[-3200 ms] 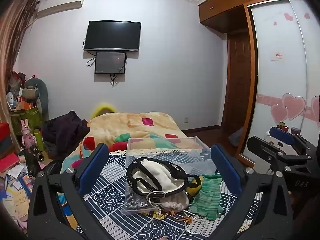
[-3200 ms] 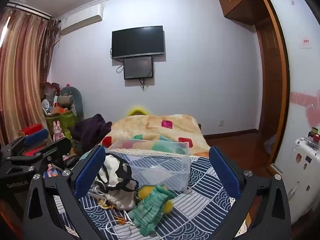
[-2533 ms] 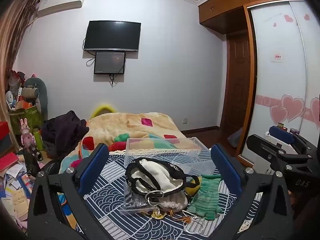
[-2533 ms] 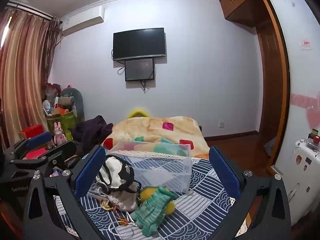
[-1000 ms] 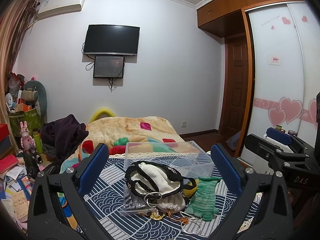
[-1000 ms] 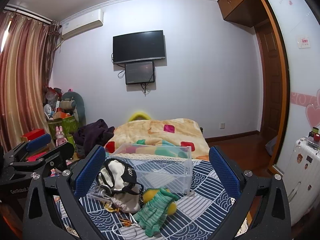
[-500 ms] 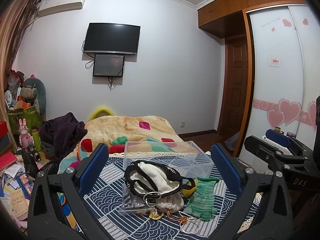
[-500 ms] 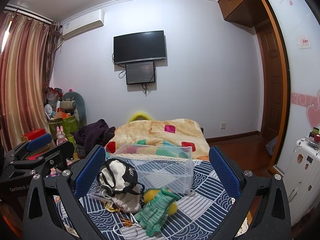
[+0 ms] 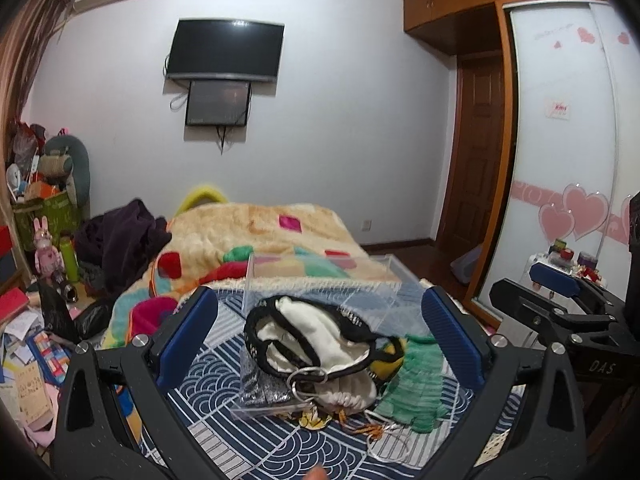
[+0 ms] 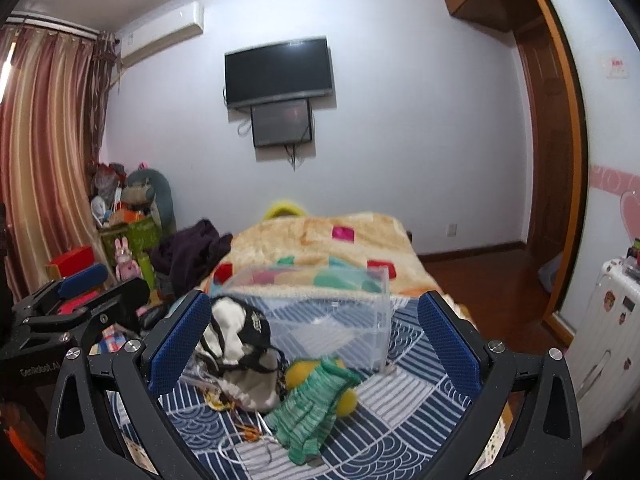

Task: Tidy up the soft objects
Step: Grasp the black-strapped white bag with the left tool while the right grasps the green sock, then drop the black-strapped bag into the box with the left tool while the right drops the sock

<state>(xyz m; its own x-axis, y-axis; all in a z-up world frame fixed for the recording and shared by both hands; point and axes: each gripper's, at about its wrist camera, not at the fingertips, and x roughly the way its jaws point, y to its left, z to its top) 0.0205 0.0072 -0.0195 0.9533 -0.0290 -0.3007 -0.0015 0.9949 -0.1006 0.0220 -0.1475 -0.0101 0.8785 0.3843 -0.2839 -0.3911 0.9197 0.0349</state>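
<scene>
A pile of soft things lies on a blue patterned cloth (image 9: 208, 436): a white and black fabric item (image 9: 316, 336) (image 10: 236, 336), a green knit glove (image 9: 420, 384) (image 10: 312, 404) and a yellow plush ball (image 10: 300, 372) partly under the glove. A clear plastic box (image 9: 320, 280) (image 10: 332, 312) stands just behind them. My left gripper (image 9: 318, 336) is open and empty, held in front of the pile. My right gripper (image 10: 314, 340) is open and empty too, to the right of the left one.
A smaller clear flat case (image 9: 268, 392) with dark contents and some cords lie under the pile. Behind the box is a bed with a patchwork blanket (image 9: 256, 236). Clutter and toys (image 9: 44, 248) fill the left floor. A wardrobe (image 9: 560, 160) stands at the right.
Both grippers have shifted a little; the right wrist view has tilted and looks slightly blurred. The pile and box stay where they were. Both grippers remain open.
</scene>
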